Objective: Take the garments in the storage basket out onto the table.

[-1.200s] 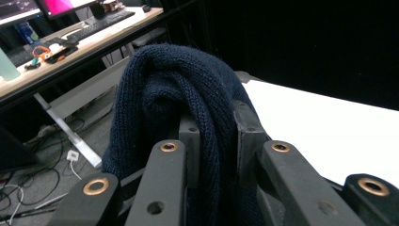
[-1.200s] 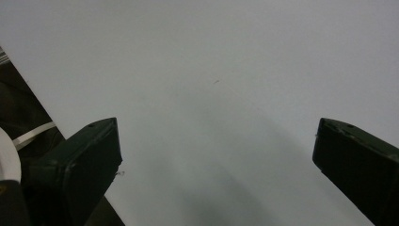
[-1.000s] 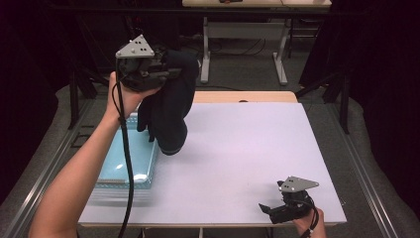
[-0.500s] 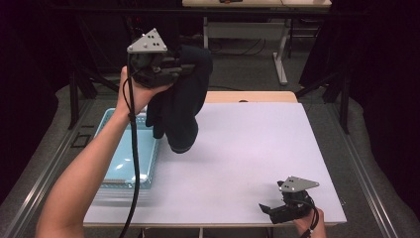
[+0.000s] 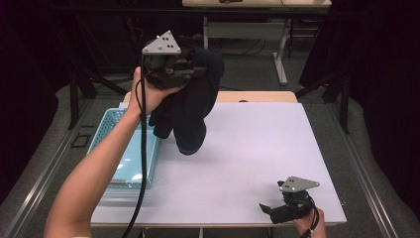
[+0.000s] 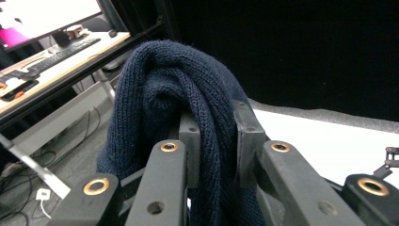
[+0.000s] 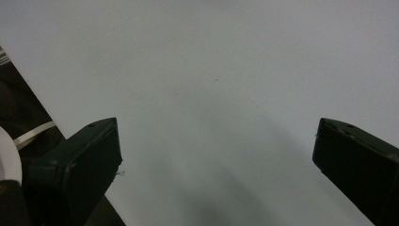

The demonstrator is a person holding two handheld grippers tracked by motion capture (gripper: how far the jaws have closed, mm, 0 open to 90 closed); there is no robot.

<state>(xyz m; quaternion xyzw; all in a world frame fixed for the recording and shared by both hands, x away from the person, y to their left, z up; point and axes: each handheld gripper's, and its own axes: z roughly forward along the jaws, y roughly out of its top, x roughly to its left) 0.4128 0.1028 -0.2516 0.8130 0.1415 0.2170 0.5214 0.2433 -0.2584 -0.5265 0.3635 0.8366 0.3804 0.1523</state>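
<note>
High view: my left gripper (image 5: 198, 69) is raised over the table (image 5: 257, 148), jaws clamped on a fold of the navy knit garment (image 5: 190, 111), which hangs just right of the blue basket (image 5: 111, 121). Right gripper (image 5: 272, 210) rests near the front edge, jaws wide apart. Best lower slowly so the hem lands flat.

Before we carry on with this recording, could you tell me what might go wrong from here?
The left gripper pinches just a fold of the dark navy knitted garment, so the dangling bulk might slip free. Its hanging end sits near the light blue plastic basket and could snag the rim. The right gripper rests open near the white table's front edge, offering no support.
</note>
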